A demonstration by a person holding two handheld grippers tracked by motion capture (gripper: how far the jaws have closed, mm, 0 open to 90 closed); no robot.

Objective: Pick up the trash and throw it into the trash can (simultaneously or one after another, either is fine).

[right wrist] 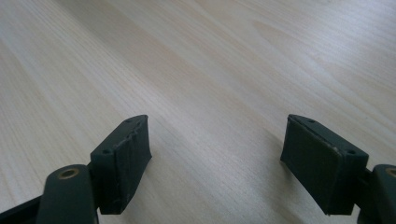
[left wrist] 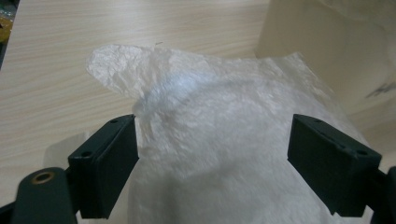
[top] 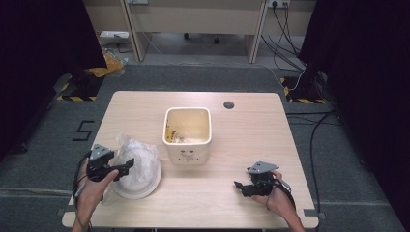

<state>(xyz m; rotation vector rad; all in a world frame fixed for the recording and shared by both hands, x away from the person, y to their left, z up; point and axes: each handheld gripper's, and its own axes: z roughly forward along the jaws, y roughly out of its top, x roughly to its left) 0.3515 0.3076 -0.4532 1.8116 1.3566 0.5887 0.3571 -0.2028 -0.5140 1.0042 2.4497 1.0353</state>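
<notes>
Clear crinkly plastic bag, translucent white, lies crumpled over a white round plate at front-left of tabletop, just left of the cream bin. One corner of bag sticks up, rest bulges in a loose mound.

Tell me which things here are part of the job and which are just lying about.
In the job:
- crumpled clear plastic bag, between the open left gripper jaws
- white plate under it
- cream bin beside it

Lying about:
- right gripper, open over bare table
- cables on the floor
</notes>
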